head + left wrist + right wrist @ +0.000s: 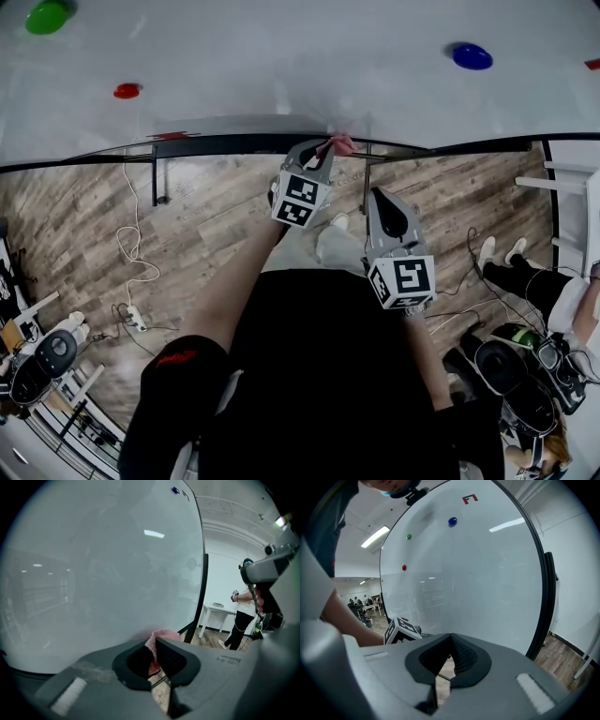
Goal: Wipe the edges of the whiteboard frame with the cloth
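Note:
The whiteboard (281,66) fills the top of the head view, and its black bottom frame edge (216,142) runs across below it. My left gripper (325,147) is shut on a pink cloth (343,143) and holds it against that edge. In the left gripper view the cloth (159,637) bunches between the jaws, with the board's black side frame (203,573) to the right. My right gripper (378,195) hangs lower, away from the board, shut with nothing in it. In its own view the right gripper (450,637) points at the board (478,564) and its side frame (544,597).
Green (45,17), red (127,90) and blue (472,56) magnets sit on the board. White cables (136,253) lie on the wood floor below. Another person (243,616) stands by a white table (218,609) to the right. Bags and gear (511,370) lie at lower right.

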Motion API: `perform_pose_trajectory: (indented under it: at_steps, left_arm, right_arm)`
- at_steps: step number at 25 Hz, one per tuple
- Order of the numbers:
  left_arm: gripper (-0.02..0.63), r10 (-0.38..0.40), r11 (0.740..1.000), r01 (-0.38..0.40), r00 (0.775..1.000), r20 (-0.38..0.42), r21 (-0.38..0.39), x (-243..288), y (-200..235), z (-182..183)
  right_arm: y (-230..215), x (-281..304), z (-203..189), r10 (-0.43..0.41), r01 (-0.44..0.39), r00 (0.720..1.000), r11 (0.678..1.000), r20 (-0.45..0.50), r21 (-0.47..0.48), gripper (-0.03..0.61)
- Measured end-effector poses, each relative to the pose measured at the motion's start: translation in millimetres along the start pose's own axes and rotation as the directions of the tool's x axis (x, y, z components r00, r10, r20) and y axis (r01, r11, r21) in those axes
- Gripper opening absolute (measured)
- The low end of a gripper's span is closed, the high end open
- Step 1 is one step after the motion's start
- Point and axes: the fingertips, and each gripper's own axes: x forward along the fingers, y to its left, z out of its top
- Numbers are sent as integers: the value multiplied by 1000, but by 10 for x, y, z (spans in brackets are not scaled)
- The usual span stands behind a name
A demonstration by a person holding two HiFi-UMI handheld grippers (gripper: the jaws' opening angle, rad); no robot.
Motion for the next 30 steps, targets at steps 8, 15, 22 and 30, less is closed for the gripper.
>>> perform_pose_trajectory:
  at_steps: [8, 15, 22, 30]
  left_arm:
    - [17, -7, 1000, 7, 1000, -5, -10, -62, 206, -41]
    - [17, -12, 1000, 12, 1000, -5, -7, -162, 288, -85]
    - [17, -18, 1000, 18, 1000, -12, 2, -285, 395, -162]
    - [17, -36, 999, 36, 999, -19, 16, -363, 516, -241]
  right_arm:
    - [148, 165, 35, -3, 3, 1000, 1000, -13, -2, 2]
    - [287, 209, 38, -7, 7, 1000, 1000, -5, 1, 2]
    - [445, 253, 24, -20, 20, 1000, 1000, 3, 12, 2]
    - [597, 317, -11, -43, 43, 999, 999, 9, 24, 2]
